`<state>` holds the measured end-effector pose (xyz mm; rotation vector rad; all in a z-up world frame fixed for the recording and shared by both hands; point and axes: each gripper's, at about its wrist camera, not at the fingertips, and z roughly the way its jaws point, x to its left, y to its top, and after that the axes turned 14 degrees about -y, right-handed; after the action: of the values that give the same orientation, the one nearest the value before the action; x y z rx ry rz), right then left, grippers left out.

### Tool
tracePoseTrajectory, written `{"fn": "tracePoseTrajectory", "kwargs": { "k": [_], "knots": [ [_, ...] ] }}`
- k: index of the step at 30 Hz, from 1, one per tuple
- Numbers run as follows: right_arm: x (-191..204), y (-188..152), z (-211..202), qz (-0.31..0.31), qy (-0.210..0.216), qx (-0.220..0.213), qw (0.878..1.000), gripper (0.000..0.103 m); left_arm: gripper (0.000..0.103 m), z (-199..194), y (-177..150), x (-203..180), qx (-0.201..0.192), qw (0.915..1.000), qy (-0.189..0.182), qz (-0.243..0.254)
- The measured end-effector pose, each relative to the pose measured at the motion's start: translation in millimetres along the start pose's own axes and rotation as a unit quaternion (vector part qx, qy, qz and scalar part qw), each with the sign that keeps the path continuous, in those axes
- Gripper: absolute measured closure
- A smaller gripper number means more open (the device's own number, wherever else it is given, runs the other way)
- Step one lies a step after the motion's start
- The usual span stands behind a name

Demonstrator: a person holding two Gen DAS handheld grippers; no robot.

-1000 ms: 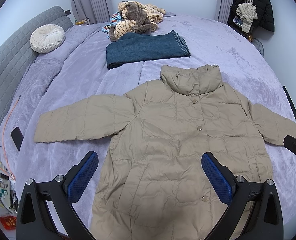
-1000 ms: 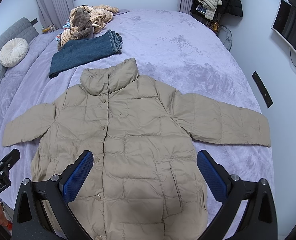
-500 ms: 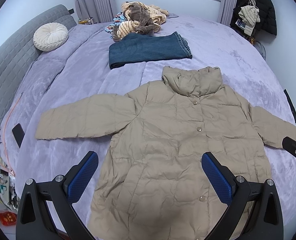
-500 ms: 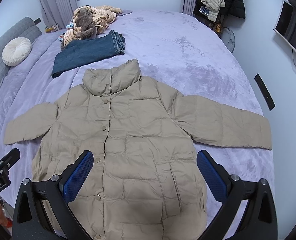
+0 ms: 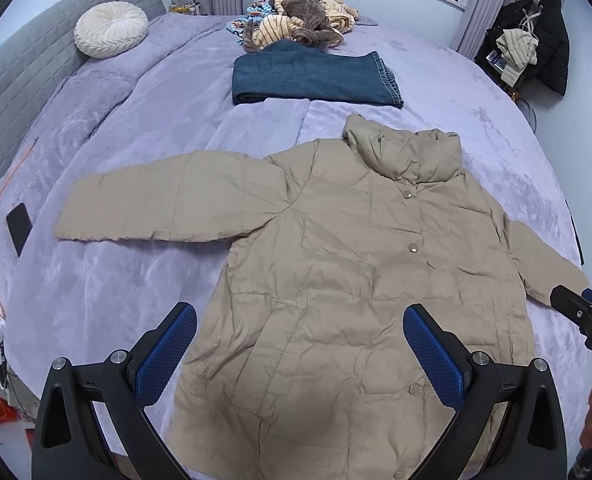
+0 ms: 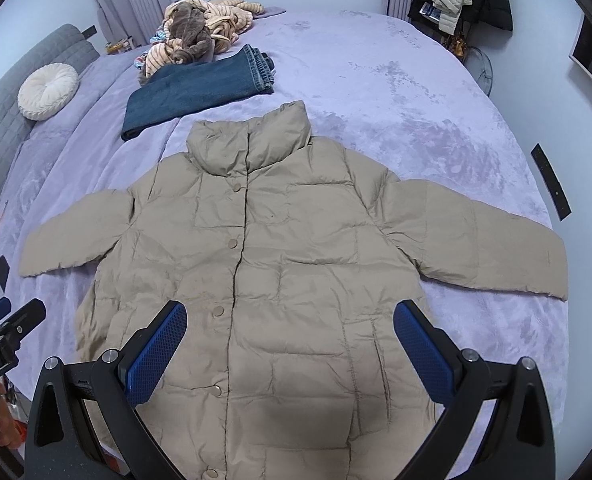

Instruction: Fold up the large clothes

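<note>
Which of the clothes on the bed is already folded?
The blue jeans, a neat flat rectangle beyond the collar. The beige puffer jacket lies spread open, and the striped pile is bunched up.

Both views above jacket (image 5: 335,280) (shared)

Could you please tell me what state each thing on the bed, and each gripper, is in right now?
Beige puffer jacket: spread flat, front up, buttoned, both sleeves out, unfolded.
Jeans: folded, lying beyond the collar.
Striped plush pile: crumpled, unfolded.
Round white cushion: leaning against the grey headboard.
Phone: lying flat, screen dark.
Left gripper: fingers wide open, holding nothing.
Right gripper: fingers wide open, holding nothing.
</note>
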<state>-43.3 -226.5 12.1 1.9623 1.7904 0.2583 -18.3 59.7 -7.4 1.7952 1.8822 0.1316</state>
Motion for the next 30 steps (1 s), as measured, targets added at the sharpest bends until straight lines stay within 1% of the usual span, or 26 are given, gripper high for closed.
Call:
{"fn": "tracePoseTrajectory", "kwargs": {
  "k": [4,7,11,13,15,16,18,19,22,24,25,26,28,30],
  "knots": [
    [28.5,-4.2,8.7,0.014,0.028,0.007,0.999,0.0,0.0,11.0,6.3,50.2,0.002,0.9988,-0.033,-0.036],
    [55.1,-6.4,17.6,0.033,0.044,0.002,0.998,0.0,0.0,22.2,12.4,92.9,-0.001,0.9968,-0.05,-0.063],
    [98.7,-7.9,36.2,0.036,0.051,0.009,0.998,0.0,0.0,42.5,20.1,164.8,-0.015,0.9909,-0.07,-0.114],
    [121.5,-9.3,51.8,0.03,0.066,0.035,0.997,0.0,0.0,56.8,22.4,203.6,-0.026,0.9855,-0.082,-0.147],
    [144.1,-12.6,67.1,0.02,0.072,0.055,0.996,0.0,0.0,71.7,22.8,239.9,-0.036,0.9782,-0.097,-0.18],
    [152.6,-14.0,73.8,0.017,0.075,0.058,0.995,0.0,0.0,80.8,22.4,258.6,-0.04,0.9735,-0.104,-0.199],
    [172.1,-17.6,87.6,0.008,0.084,0.068,0.994,0.0,0.0,101.7,22.2,292.1,-0.047,0.961,-0.127,-0.241],
    [179.5,-18.8,93.9,0.003,0.086,0.076,0.993,0.0,0.0,114.1,21.9,308.3,-0.049,0.9523,-0.141,-0.266],
    [198.9,-20.5,111.4,-0.003,0.098,0.091,0.991,0.0,0.0,140.1,27.4,339.9,-0.059,0.933,-0.166,-0.314],
    [209.5,-18.4,120.2,-0.001,0.109,0.096,0.989,0.0,0.0,143.8,36.6,351.1,-0.078,0.9243,-0.178,-0.328],
    [213.7,-16.3,123.6,0.0,0.115,0.095,0.989,0.0,0.0,142.6,42.9,355.3,-0.091,0.9239,-0.18,-0.325],
    [219.3,-13.5,127.1,0.0,0.12,0.093,0.988,0.0,0.0,140.6,50.4,358.5,-0.105,0.9276,-0.172,-0.315],
    [230.4,-7.2,134.0,0.0,0.129,0.091,0.988,0.0,0.0,138.9,66.7,363.5,-0.126,0.9389,-0.14,-0.288],
    [240.8,1.1,140.5,0.003,0.142,0.09,0.986,0.0,0.0,142.6,79.7,372.5,-0.136,0.9444,-0.112,-0.278]
  ]
}}
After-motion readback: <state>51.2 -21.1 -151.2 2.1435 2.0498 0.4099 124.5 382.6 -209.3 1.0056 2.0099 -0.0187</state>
